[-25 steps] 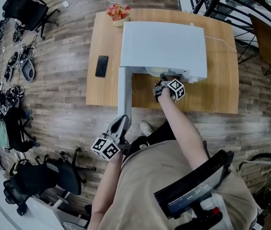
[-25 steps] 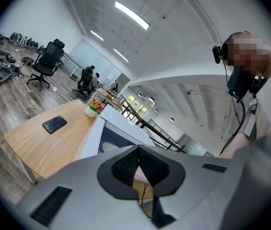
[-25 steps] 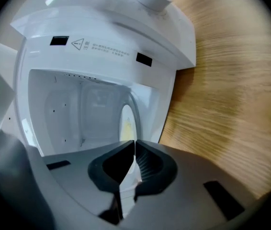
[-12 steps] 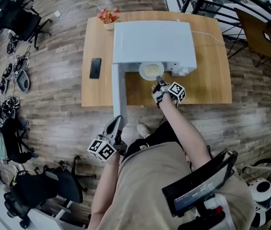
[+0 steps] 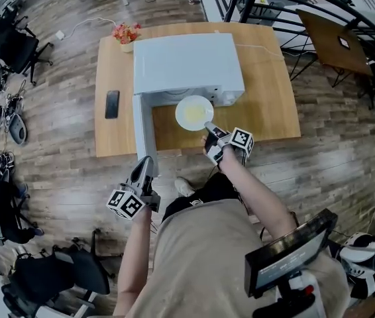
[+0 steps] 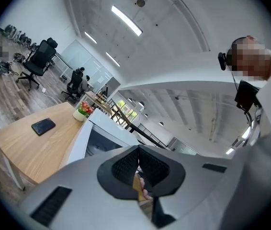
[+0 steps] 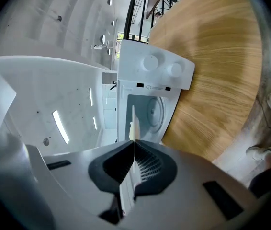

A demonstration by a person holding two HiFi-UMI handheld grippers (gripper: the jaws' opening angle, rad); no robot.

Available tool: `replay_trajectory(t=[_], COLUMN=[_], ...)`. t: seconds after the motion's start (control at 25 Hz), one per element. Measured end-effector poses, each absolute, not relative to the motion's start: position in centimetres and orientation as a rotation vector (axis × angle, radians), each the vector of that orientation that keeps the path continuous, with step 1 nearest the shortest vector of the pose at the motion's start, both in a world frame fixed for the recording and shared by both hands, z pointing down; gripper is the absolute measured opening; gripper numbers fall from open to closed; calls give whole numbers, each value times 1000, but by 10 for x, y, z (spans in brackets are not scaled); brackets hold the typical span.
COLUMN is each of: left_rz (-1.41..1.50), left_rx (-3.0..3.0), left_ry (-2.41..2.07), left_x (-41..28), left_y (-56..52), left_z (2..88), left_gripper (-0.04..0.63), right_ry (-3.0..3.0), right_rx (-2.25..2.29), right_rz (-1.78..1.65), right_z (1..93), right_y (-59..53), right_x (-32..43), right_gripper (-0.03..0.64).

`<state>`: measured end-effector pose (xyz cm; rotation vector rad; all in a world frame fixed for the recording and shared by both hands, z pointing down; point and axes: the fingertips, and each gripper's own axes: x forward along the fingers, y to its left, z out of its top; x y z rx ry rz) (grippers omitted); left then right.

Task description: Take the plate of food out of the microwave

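My right tongs (image 5: 209, 127) clench the plate of food (image 5: 193, 113) by its near rim, flat so nothing slides, just outside the microwave (image 5: 187, 61). My left tongs (image 5: 144, 167), clenched empty, wait by the door (image 5: 142, 128), probably to keep it open.

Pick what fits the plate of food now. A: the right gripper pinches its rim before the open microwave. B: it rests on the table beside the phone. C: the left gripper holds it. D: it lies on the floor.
A: the right gripper is shut on the rim of the plate, in front of the open microwave; the right gripper view shows that rim edge-on between its jaws.
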<state>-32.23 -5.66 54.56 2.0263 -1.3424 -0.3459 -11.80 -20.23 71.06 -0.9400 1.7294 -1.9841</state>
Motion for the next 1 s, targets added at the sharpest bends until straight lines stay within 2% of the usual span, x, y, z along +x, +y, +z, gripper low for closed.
replay_trajectory(t=[0.24,0.6,1.0], left_rz=[-375,-341,-302], left_rx=[2019,1985,1979], left_ry=[-1408,-1468,-1474], left_x=[-317,-262,-217], left_y=[-74,-105,-120], left_z=[534,531,543], left_gripper=[5,5,5], right_ry=[1839,1941,1986], right_rx=[-813,-704,-723], right_rz=[-1967,-1909,-1876], right_z=[656,596,598], right_y=[-188,-188,-197], right_x=[-94,-17,55], right_gripper=[14,12,14])
